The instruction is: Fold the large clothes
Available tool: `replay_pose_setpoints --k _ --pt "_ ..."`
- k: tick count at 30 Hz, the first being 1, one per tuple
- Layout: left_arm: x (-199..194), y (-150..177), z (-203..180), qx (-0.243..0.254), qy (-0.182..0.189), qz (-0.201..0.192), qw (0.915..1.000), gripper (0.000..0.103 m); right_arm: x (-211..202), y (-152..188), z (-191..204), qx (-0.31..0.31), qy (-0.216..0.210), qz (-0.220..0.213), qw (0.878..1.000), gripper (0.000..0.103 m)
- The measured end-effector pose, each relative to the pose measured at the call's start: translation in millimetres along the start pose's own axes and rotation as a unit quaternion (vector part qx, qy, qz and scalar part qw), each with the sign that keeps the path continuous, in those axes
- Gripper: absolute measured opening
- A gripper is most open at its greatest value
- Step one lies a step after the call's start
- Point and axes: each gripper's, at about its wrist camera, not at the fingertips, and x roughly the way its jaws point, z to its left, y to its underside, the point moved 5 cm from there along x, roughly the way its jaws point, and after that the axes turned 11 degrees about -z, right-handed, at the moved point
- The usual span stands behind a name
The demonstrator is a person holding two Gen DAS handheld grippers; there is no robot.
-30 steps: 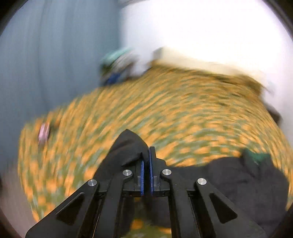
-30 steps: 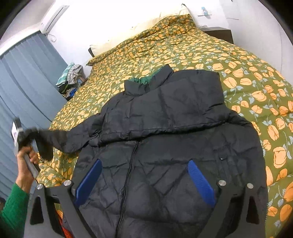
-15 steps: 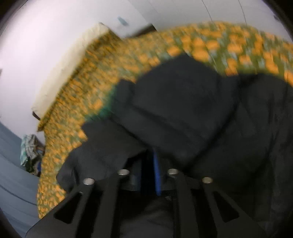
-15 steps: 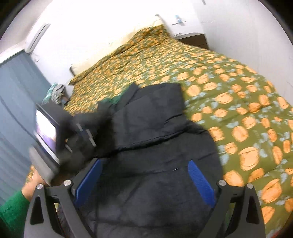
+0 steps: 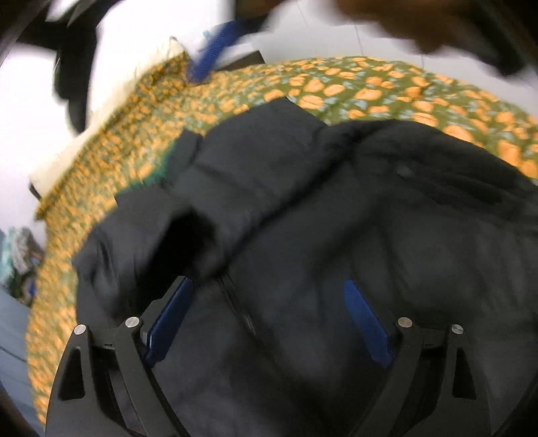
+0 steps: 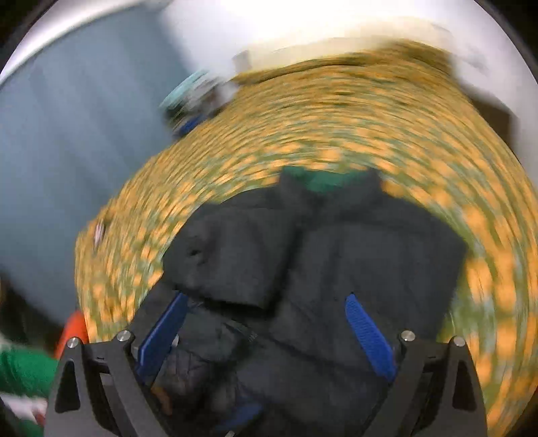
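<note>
The left tool (image 5: pixel 267 307) stands released, its jaws having just been opening, with nothing pressed between the blue pads; the black padded jacket (image 5: pixel 336 235) lies directly under and ahead of it on the bed. The right tool (image 6: pixel 264 322) is likewise released, wide apart above the lower front of the same jacket, gripping nothing. Just ahead of the left tool, the left sleeve (image 6: pixel 235 262) lies folded across the chest, its cuff end near the zipper (image 5: pixel 240 309). Risk one: padded fabric is springy, so the freed sleeve may slide or lift back off the chest, spoiling the fold; pressing it flat would guard against this. Risk two: a pad withdrawn low could snag the sleeve edge and drag it outward. Risk three: a fingertip closing on the zipper line instead of cloth would give a poor hold for the next fold. Both views are motion-blurred, so the exact lie of the sleeve edge is uncertain. Beyond the jacket collar, with its green lining (image 6: pixel 319 180), the bedspread (image 6: pixel 353 127), olive with orange flowers, runs to a pale pillow (image 5: pixel 101 134). Farther still stand a white wall (image 6: pixel 269 27), a grey-blue curtain (image 6: pixel 77 134) and a heap of clothes (image 6: pixel 188 101) beside the bed.
</note>
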Motion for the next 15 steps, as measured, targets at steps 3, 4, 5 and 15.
replay_pose_setpoints --k 3,4,5,15 --pt "-23 23 4 -0.023 0.014 0.011 0.9996 0.092 43 -12 44 -0.058 -0.033 0.031 0.997 0.097" --pt "-28 29 7 -0.028 0.014 0.014 0.9994 0.092 60 -14 58 -0.068 -0.039 0.038 0.996 0.097" --pt "-35 37 12 -0.038 0.011 0.019 0.999 0.092 69 -13 70 -0.072 -0.04 0.039 0.996 0.097" --pt "-80 94 94 -0.163 -0.05 0.049 0.9842 0.092 156 30 104 -0.131 0.089 0.081 0.984 0.062"
